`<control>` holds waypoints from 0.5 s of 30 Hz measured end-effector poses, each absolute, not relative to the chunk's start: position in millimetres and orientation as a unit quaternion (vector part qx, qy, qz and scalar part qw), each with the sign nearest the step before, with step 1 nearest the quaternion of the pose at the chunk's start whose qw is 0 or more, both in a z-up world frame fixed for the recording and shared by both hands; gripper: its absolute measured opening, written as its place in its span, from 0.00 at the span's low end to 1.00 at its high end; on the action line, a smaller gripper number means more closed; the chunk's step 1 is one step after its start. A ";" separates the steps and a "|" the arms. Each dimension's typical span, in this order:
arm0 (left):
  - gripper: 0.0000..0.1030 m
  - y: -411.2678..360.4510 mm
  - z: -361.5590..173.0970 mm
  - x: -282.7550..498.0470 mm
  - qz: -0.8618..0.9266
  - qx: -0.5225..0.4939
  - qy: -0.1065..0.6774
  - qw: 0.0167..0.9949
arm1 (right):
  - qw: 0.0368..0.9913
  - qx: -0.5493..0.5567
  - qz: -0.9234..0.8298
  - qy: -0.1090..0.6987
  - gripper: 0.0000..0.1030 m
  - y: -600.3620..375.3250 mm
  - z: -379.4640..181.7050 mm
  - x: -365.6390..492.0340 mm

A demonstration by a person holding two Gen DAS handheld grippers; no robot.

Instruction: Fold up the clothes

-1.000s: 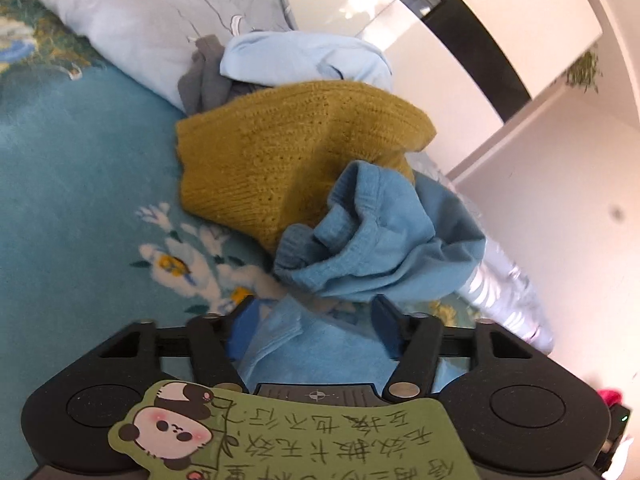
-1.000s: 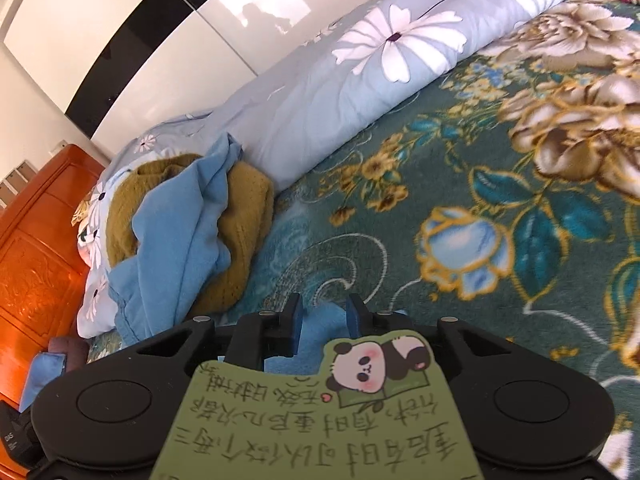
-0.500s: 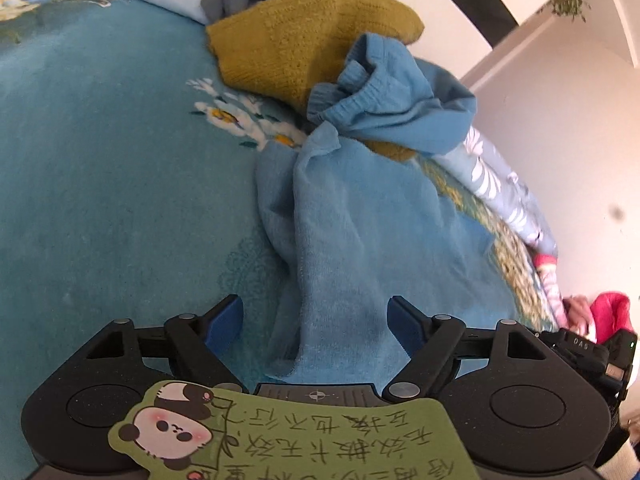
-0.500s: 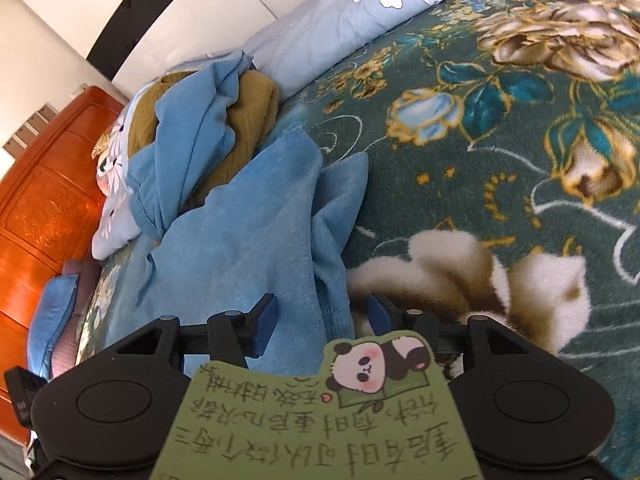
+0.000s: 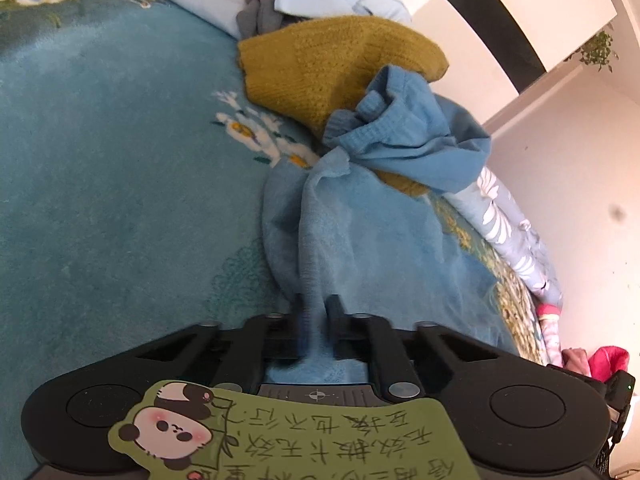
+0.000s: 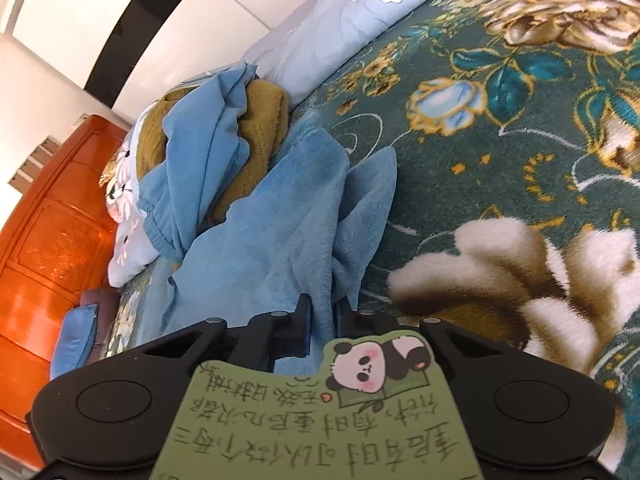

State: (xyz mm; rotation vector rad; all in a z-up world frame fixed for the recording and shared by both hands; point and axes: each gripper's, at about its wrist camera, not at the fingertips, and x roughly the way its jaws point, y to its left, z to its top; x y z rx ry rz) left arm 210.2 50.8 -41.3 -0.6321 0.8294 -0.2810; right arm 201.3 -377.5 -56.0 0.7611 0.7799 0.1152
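A blue fleece garment (image 5: 360, 248) lies spread on the teal floral bedspread (image 5: 100, 180), its far end against a heap of clothes. My left gripper (image 5: 316, 312) is shut on a ridge of this garment at its near edge. In the right wrist view the same blue garment (image 6: 272, 240) runs from the heap down to my right gripper (image 6: 322, 308). Its jaws are closing, with a fold of the blue cloth pinched between them.
The heap holds a mustard knit sweater (image 5: 332, 64), a blue sweatshirt (image 5: 420, 136), a pale blue garment (image 5: 340, 0) and a grey one (image 5: 258, 20). A floral quilt (image 6: 360, 12) lines the far side. An orange wooden headboard (image 6: 52, 220) stands at the left. Pink clothing (image 5: 608, 360) lies far right.
Both grippers drew back from the heap and the blue garment now lies stretched out. Both pairs of jaws opened wide half a second ago and have since closed on its near edge.
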 end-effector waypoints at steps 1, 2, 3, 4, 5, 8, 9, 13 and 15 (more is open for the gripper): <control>0.03 51.4 -35.4 206.7 -0.137 -0.301 0.389 0.860 | 0.856 0.358 0.052 0.370 0.09 -376.3 -51.8 199.8; 0.03 52.3 -29.3 203.1 -0.141 -0.300 0.383 0.862 | 0.856 0.357 0.051 0.369 0.09 -375.8 -47.9 197.8; 0.03 52.8 -23.8 199.4 -0.145 -0.297 0.380 0.864 | 0.857 0.358 0.052 0.368 0.08 -375.4 -43.5 194.9; 0.03 53.6 -18.9 195.4 -0.149 -0.294 0.378 0.865 | 0.857 0.359 0.054 0.366 0.08 -375.6 -39.1 191.7; 0.03 55.3 -15.0 190.2 -0.152 -0.294 0.378 0.865 | 0.857 0.359 0.055 0.365 0.08 -375.8 -35.0 187.8; 0.03 60.7 -7.8 171.2 -0.165 -0.299 0.379 0.860 | 0.858 0.356 0.050 0.367 0.08 -375.7 -24.3 169.9; 0.03 61.3 -6.9 163.8 -0.170 -0.298 0.381 0.858 | 0.858 0.354 0.049 0.368 0.08 -375.5 -22.1 163.0; 0.03 65.3 -10.5 128.9 -0.188 -0.292 0.400 0.848 | 0.856 0.349 0.048 0.378 0.08 -375.2 -19.2 126.0; 0.03 68.4 -16.4 111.7 -0.194 -0.287 0.414 0.842 | 0.851 0.357 0.044 0.384 0.08 -376.9 -21.2 103.7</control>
